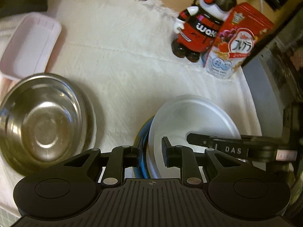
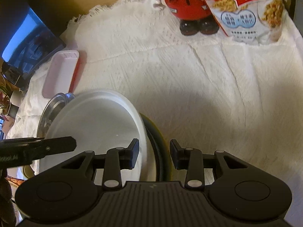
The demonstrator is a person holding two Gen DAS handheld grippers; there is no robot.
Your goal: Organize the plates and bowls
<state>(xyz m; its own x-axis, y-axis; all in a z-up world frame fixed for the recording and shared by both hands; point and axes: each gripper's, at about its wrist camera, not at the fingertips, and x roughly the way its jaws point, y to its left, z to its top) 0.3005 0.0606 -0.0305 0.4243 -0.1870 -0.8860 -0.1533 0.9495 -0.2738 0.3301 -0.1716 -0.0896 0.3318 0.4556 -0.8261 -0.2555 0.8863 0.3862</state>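
A white cloth [image 1: 132, 60] covers the bench, taking up most of both views. On it, at the left of the left wrist view, a steel bowl [image 1: 43, 121] sits upright and alone, well apart from the plates. At the lower middle of that view a white plate [image 1: 193, 117] lies tilted on top of a blue plate [image 1: 144, 162] and a dark, yellow-edged plate [image 2: 161, 151], so a plate stack looks partly gathered.

The left hand-held gripper [image 1: 151, 151] is clamped across the near rims of that stack. The right hand-held gripper [image 2: 154, 155] is clamped on the stack's opposite rim.

A pale pink tray [image 1: 28, 45] rests at the upper left, and a cereal bag [image 1: 234, 43] and a toy figure [image 1: 200, 22] at the upper right.

By my judgement the sorting is midway: the stack is not yet set flat, and the bowl is untouched.
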